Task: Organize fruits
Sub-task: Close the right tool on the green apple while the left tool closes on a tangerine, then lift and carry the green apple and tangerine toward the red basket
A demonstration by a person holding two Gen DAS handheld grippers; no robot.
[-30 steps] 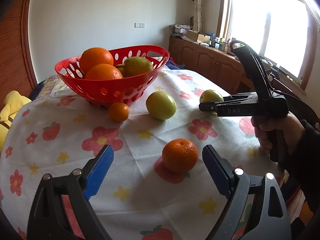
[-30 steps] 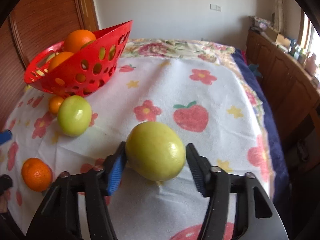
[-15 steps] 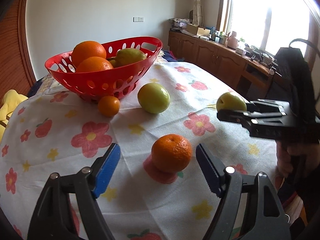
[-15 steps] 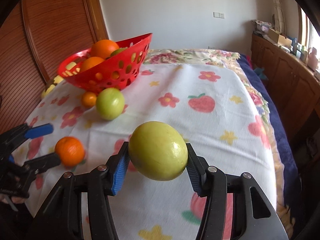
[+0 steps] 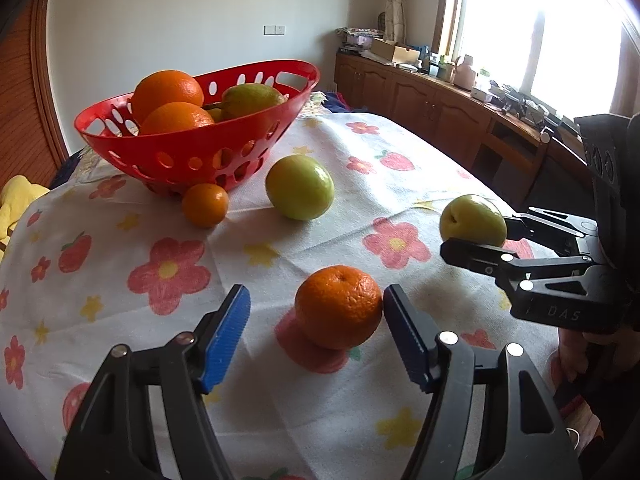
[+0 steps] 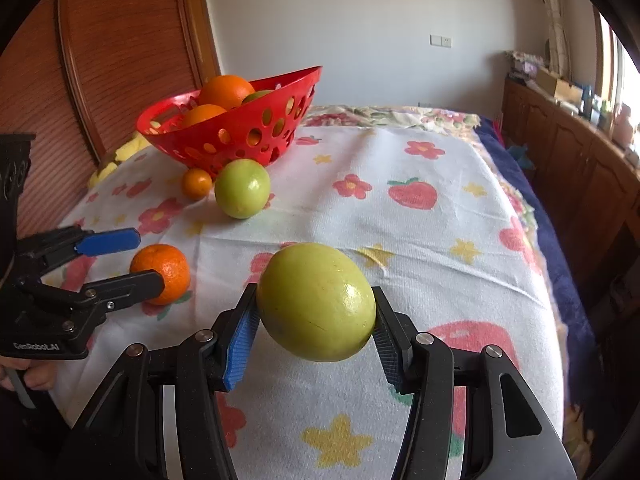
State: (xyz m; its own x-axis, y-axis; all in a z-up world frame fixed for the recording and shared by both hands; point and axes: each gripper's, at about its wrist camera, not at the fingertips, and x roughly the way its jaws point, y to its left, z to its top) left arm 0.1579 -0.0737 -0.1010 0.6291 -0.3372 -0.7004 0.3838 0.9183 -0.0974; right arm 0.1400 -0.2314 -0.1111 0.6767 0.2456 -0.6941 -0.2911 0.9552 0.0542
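A green apple (image 6: pixel 316 302) sits clamped between the blue pads of the right gripper (image 6: pixel 314 320), lifted clear of the flowered tablecloth (image 6: pixel 400 240); the left wrist view shows the same apple (image 5: pixel 473 221) from the side, pinched at the tip of the right gripper (image 5: pixel 476 240), whose black body reads "DAS" in raised letters. The right wrist view shows writing of its own: "GenRobot.AI" on the body of the left gripper (image 6: pixel 132 258), off to the left of the held apple. The left gripper (image 5: pixel 316 320) has its jaws partly open and has just been closing them around an orange (image 5: pixel 338 306) that rests on the cloth between them; its right pad is at the peel, or a hair off it, while the left pad stands clear with a gap. In the right wrist view that orange (image 6: pixel 162 272) is partly hidden behind the left gripper's lower finger. Ahead of both grippers lie a second green apple (image 5: pixel 300 187) and a small orange (image 5: pixel 205 205), the small one just at the foot of the red basket (image 5: pixel 192 152), which holds large oranges and a greenish fruit. Only the left wrist view takes in the bright window and a hand under the right gripper; only the right wrist view shows the wooden slatted panel behind the basket.
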